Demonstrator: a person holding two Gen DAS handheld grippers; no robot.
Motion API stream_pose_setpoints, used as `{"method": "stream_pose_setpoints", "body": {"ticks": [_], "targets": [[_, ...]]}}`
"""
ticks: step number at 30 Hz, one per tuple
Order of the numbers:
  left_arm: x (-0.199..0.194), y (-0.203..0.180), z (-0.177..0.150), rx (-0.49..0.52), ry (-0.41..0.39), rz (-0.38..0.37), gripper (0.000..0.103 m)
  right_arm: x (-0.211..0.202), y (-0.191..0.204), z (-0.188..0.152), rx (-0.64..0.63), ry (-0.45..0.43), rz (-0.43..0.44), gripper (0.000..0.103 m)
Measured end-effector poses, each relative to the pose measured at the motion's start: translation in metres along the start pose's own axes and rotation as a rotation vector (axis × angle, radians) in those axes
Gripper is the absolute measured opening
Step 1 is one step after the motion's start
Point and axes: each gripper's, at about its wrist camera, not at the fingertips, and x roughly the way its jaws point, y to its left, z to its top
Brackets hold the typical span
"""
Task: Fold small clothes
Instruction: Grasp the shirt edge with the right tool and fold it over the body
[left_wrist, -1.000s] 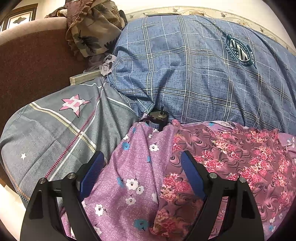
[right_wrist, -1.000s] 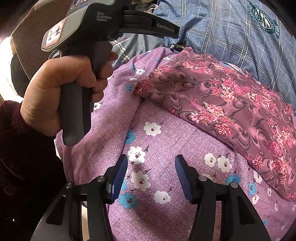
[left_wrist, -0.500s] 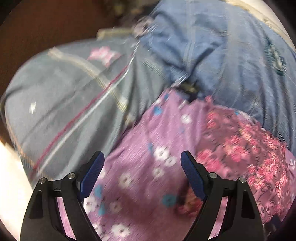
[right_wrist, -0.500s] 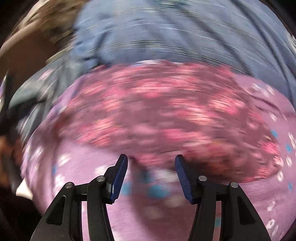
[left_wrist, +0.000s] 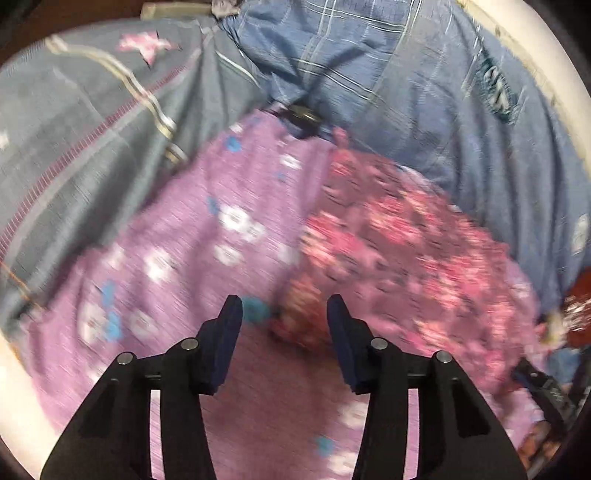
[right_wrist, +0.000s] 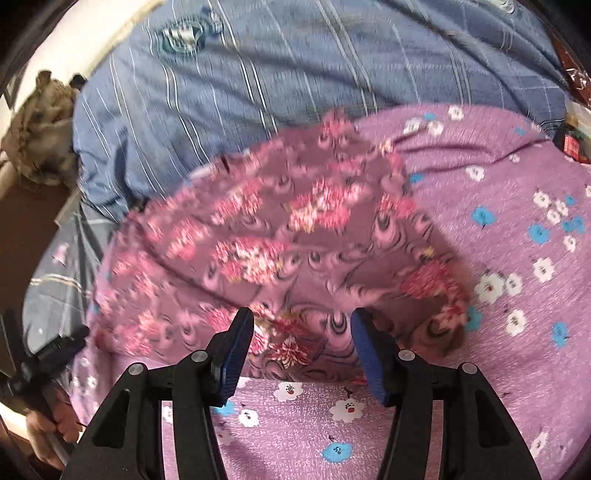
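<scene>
Closing in on the near corners of a small floral garment, spread on a purple flowered sheet.

Left gripper narrowing its jaws around the garment's bunched near corner, pads apparently not yet pressing. Right gripper about half open at the cloth's near hem, holding nothing. Next, by the look of it: pinch both corners, lift and carry them toward the far edge. Open sheet on the near side and to the right; blue plaid bedding just behind the far hem and a grey star-print cover close on the left, limiting room.
</scene>
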Motion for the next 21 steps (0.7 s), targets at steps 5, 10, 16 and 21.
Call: {"method": "stream_pose_setpoints", "body": {"ticks": [5,10,16,21], "targets": [[0.021,-0.014,-0.016,-0.087,0.16,-0.142,0.064,-0.005,-0.006,-0.004,0.042,0.009,0.04,0.058],[0.034,-0.026,-0.016,-0.098,0.151,-0.147,0.064,-0.008,0.003,-0.016,-0.004,0.002,0.098,0.057],[0.051,-0.022,0.001,-0.22,0.091,-0.214,0.044,0.008,0.043,-0.024,-0.129,0.004,0.095,0.008],[0.068,-0.029,0.007,-0.234,0.087,-0.238,0.029,0.029,0.06,-0.023,-0.109,0.036,0.124,0.008]]}}
